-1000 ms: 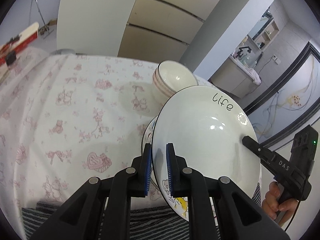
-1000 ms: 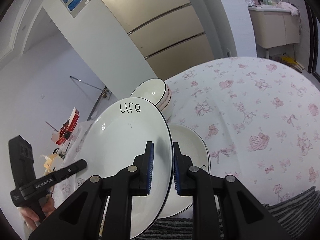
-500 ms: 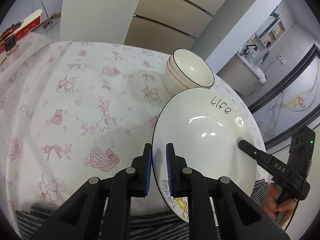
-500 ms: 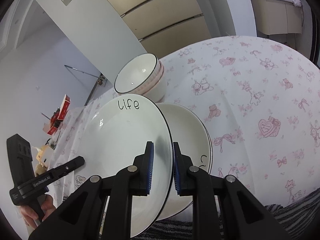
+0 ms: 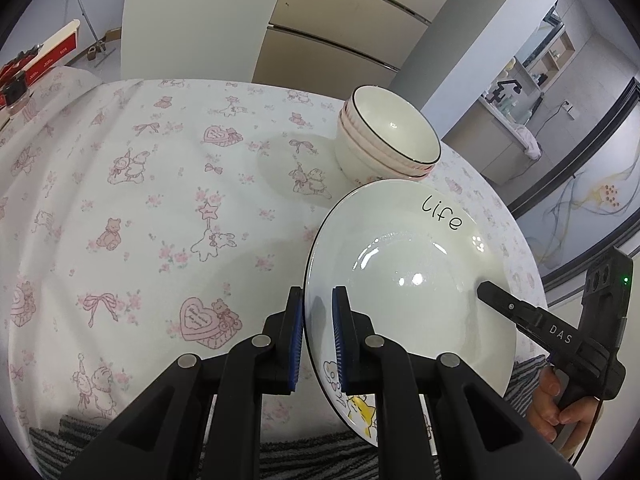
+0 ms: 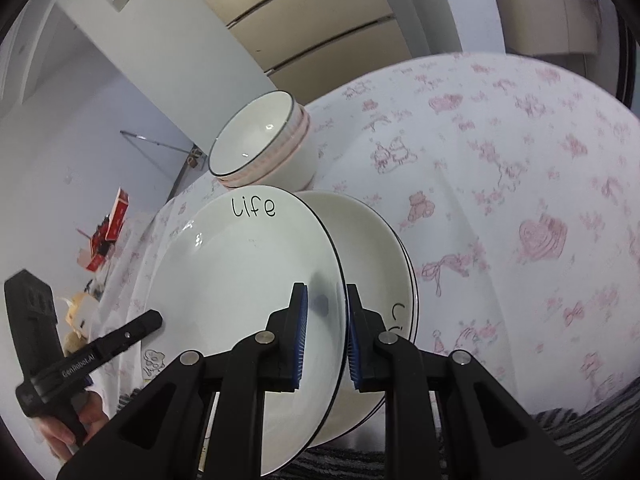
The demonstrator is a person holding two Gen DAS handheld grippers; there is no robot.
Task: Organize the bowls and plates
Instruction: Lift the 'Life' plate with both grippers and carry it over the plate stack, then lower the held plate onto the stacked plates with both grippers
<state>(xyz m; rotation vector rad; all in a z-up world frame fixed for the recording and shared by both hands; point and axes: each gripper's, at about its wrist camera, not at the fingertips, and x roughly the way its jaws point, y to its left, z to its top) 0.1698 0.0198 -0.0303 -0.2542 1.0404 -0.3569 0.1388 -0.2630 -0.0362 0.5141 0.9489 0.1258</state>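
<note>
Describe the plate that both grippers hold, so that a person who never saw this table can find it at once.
On the round table under the pink-printed tablecloth, a stack of bowls stands near the far edge. Just in front of it, the left gripper and the right gripper pinch opposite rims of the held plate, above the plates on the cloth. Only it is tilted, showing "life" whole.

Plate (image 5: 408,280) between both tongs
</note>
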